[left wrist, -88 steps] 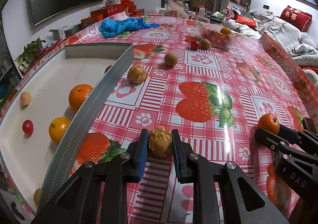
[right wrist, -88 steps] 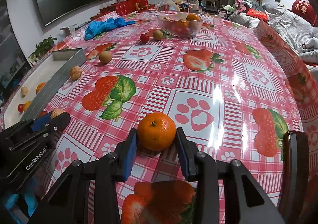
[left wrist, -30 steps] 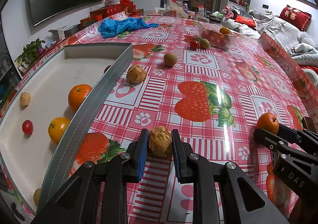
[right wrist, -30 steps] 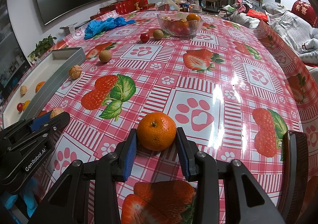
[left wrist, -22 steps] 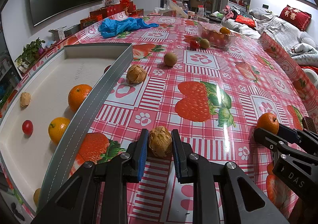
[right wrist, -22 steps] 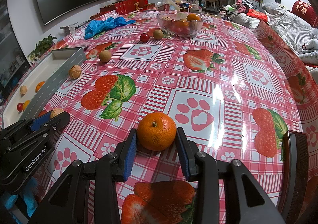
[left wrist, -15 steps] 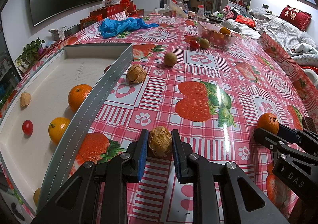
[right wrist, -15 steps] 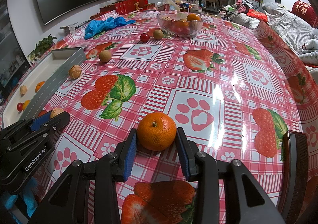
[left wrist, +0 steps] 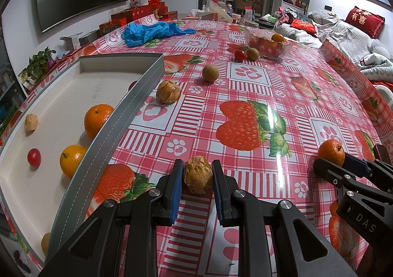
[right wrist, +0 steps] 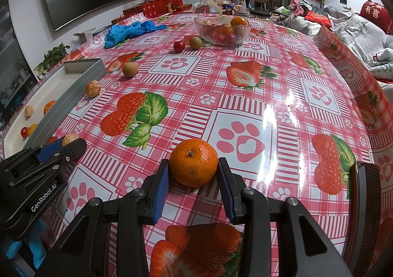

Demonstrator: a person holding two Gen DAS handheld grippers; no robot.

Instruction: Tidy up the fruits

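Observation:
My left gripper (left wrist: 197, 166) is shut on a wrinkled brown walnut (left wrist: 198, 178) that rests on the strawberry-print tablecloth, just right of the white tray (left wrist: 137, 90) with its grey rim. My right gripper (right wrist: 193, 166) is shut on an orange mandarin (right wrist: 194, 154), also touching the cloth near the table's front edge. Each gripper shows in the other's view: the right gripper (left wrist: 343, 161) with the mandarin (left wrist: 330, 151), and the left gripper (right wrist: 66, 145) with the walnut (right wrist: 69, 138). The tray holds two mandarins (left wrist: 97, 118), a cherry tomato (left wrist: 34, 157) and a walnut (left wrist: 31, 122).
Loose on the cloth lie another walnut (left wrist: 168, 92), a brown round fruit (left wrist: 210, 73), a cherry tomato (left wrist: 240, 54) and a kiwi (left wrist: 252, 53). A glass bowl (right wrist: 222, 28) of fruit stands at the back. Blue gloves (left wrist: 152, 31) lie far left; boxes line the wall side.

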